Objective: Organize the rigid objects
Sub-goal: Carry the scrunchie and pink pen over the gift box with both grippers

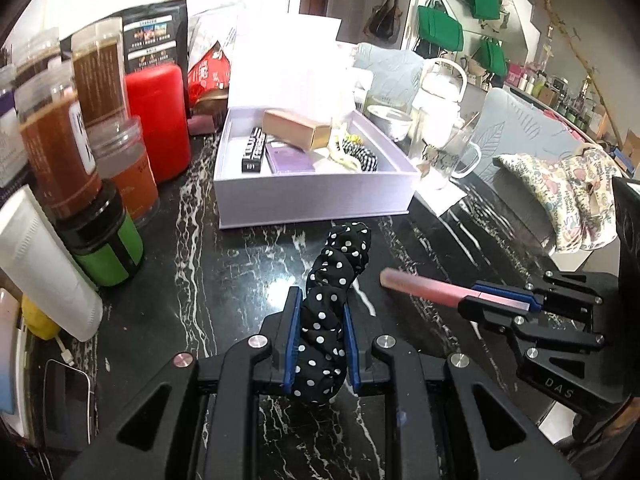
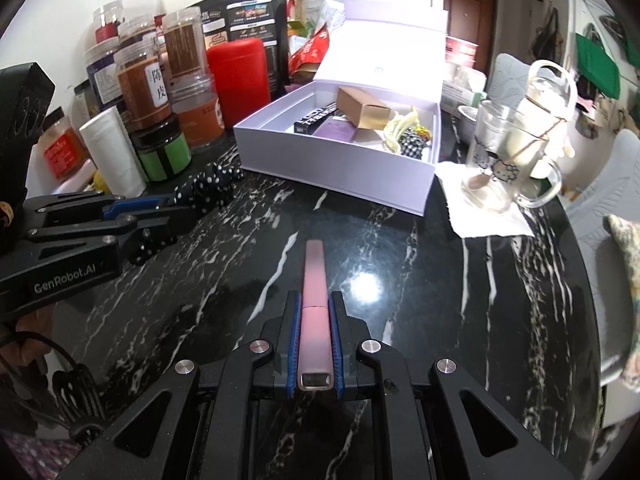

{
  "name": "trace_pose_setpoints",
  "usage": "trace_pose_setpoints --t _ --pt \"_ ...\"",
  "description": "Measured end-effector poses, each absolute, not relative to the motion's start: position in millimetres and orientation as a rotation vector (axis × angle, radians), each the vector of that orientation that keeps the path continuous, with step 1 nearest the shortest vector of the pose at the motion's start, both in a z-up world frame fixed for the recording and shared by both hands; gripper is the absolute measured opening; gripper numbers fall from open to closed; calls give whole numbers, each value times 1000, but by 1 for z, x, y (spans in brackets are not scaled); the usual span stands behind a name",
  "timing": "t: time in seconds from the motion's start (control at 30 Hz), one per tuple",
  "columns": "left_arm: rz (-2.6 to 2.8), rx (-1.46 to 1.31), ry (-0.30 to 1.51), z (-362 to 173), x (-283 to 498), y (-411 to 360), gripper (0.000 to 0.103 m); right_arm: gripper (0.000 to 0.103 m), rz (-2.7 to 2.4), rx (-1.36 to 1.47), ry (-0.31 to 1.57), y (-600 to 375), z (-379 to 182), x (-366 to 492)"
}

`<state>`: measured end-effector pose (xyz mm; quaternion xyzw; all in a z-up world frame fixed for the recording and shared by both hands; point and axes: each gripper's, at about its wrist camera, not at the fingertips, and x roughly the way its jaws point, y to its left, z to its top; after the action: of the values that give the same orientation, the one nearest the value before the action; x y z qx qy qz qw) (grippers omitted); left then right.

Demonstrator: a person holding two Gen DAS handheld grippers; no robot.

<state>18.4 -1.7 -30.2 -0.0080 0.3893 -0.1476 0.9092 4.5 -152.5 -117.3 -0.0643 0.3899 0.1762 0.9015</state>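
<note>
Two grippers, both loaded, both aimed at one open box. Nearest in the left wrist view: left gripper (image 1: 320, 344) clamped tight on a black polka-dot scrunchie (image 1: 334, 300), soft cloth bunched between the blue pads, loose end drooping forward past the tips; gripped low on the loop, likely so the bulk hangs free for dropping. Alongside, toward the right edge of the black marble table (image 2: 460, 300): right gripper (image 2: 315, 344) pinched shut on a pink tube (image 2: 314, 304), held lengthwise along the fingers so the long end pokes straight ahead, probably an easy way to slide it in end first. Bare tabletop under and ahead of both, no item left lying loose there.

Farther on, near the table's middle: lavender box (image 1: 312, 196), lid propped upright at the back, already holding a tan carton (image 1: 298, 130), a black tube pack (image 1: 253, 150), a purple case (image 1: 288, 158) and a checked scrunchie (image 1: 360, 156). Front wall facing both grippers, so apparently the drop spot for both.

Along the left edge: jars (image 1: 68, 152) and a red canister (image 1: 160, 120) crowded together. Toward the far right edge: glass mug (image 2: 504, 160) on a white napkin (image 2: 484, 216), close beside the box's right wall and worth avoiding.
</note>
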Motion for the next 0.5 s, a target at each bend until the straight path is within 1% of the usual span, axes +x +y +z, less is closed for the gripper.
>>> trace_pose_setpoints --t 0.5 --pt "-321 1 689 14 26 -11 19 13 336 -133 687 -160 -76 -14"
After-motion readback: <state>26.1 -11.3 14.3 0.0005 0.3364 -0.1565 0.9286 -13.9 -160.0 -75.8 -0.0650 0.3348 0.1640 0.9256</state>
